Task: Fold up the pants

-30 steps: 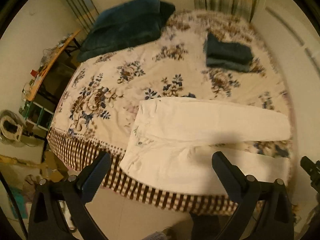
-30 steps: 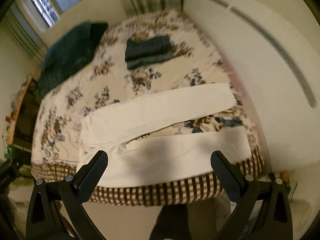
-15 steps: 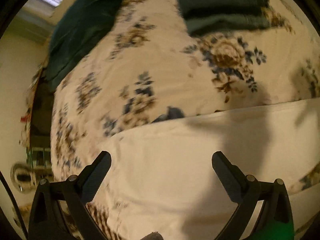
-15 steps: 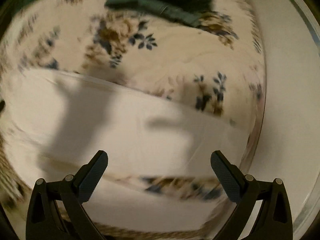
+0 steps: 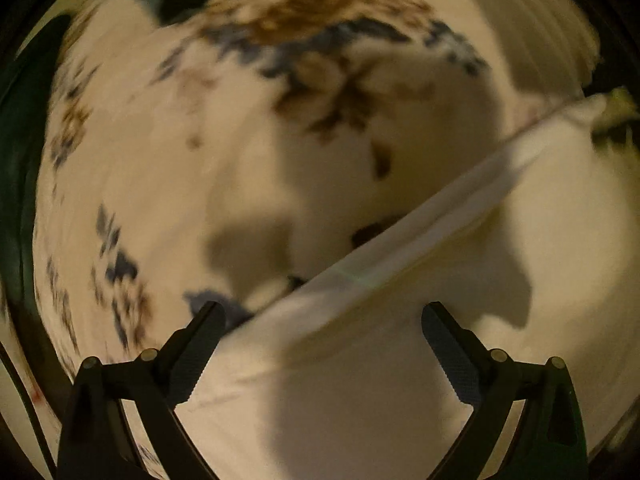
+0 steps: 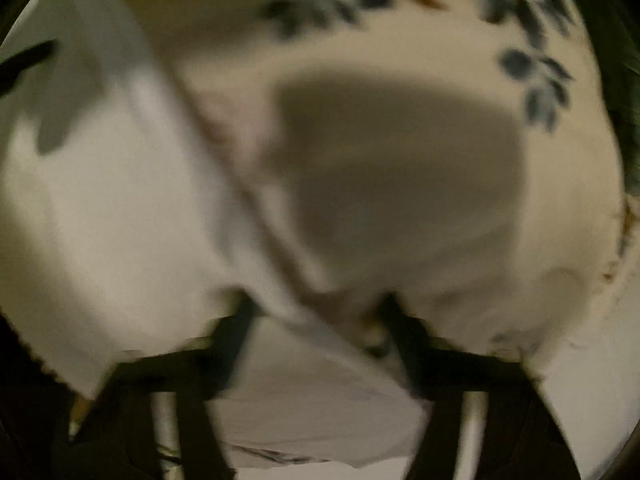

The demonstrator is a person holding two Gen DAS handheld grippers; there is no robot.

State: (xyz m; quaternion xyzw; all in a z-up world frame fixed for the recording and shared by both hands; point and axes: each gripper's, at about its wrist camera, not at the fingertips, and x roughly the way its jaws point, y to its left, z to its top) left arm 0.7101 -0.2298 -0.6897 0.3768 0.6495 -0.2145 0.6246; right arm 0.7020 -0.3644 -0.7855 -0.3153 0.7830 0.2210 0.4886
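Both my grippers have dropped much closer to the pants on the bedspread. My left gripper stays spread over the edge; my right gripper has narrowed, though blur hides any grip.

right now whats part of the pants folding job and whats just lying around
For the job:
- white pants
- left claw, open over them
- right claw, too blurred to read

Just there:
- floral bedspread
- dark green fabric at the edge

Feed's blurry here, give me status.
Left gripper open over white pants. Right gripper blurred, jaws parted at pants edge. Nothing blocking on floral bedspread.
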